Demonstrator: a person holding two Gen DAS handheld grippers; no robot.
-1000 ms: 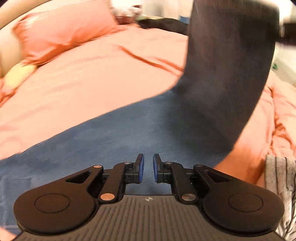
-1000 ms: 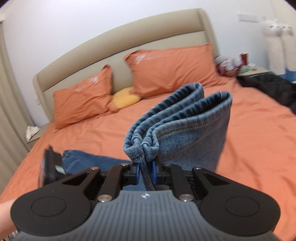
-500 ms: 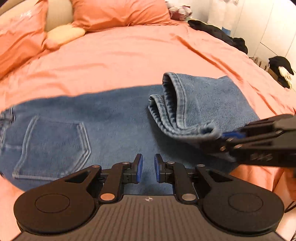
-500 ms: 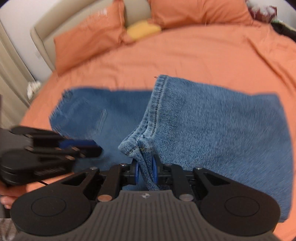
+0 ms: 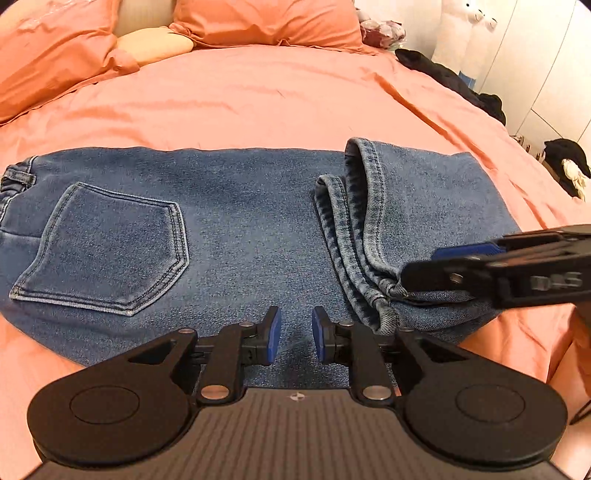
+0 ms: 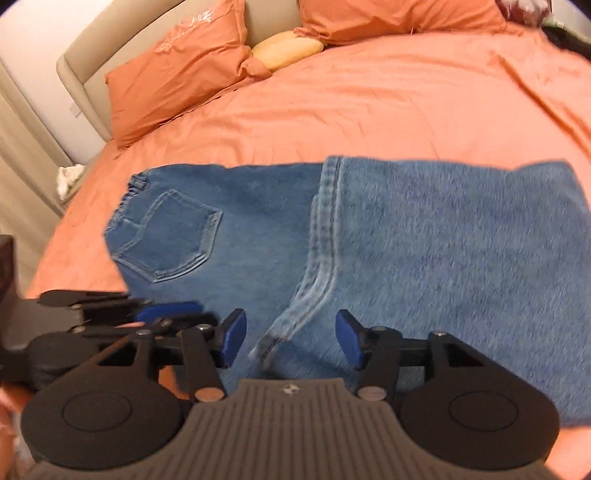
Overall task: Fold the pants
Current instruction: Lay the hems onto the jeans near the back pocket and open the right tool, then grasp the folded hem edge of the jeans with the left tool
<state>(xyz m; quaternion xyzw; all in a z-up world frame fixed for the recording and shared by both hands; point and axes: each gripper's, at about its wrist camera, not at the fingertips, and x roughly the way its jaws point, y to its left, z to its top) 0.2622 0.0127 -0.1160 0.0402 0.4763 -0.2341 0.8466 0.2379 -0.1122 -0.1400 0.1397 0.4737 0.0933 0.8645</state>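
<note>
Blue denim pants [image 5: 236,221] lie flat on the orange bed, back pocket [image 5: 107,251] to the left. The leg ends [image 5: 373,236] are folded over onto the right part, hems stacked. My left gripper [image 5: 294,336] hovers over the near edge of the pants, its jaws a small gap apart and empty. My right gripper [image 6: 290,338] is open, its fingers either side of the hem corner [image 6: 269,343] without gripping it. It also shows in the left wrist view [image 5: 480,266] at the right, by the hems. The pants also show in the right wrist view [image 6: 424,251].
Orange pillows [image 5: 266,22] and a yellow cushion [image 5: 155,44] lie at the head of the bed. Dark clothes [image 5: 450,81] lie at the bed's far right edge. The orange sheet [image 5: 258,99] stretches beyond the pants. A beige headboard [image 6: 122,40] stands behind.
My right gripper carried the leg ends down onto the pants, then opened and let the hems go. The left gripper's jaws stayed about as they were.
</note>
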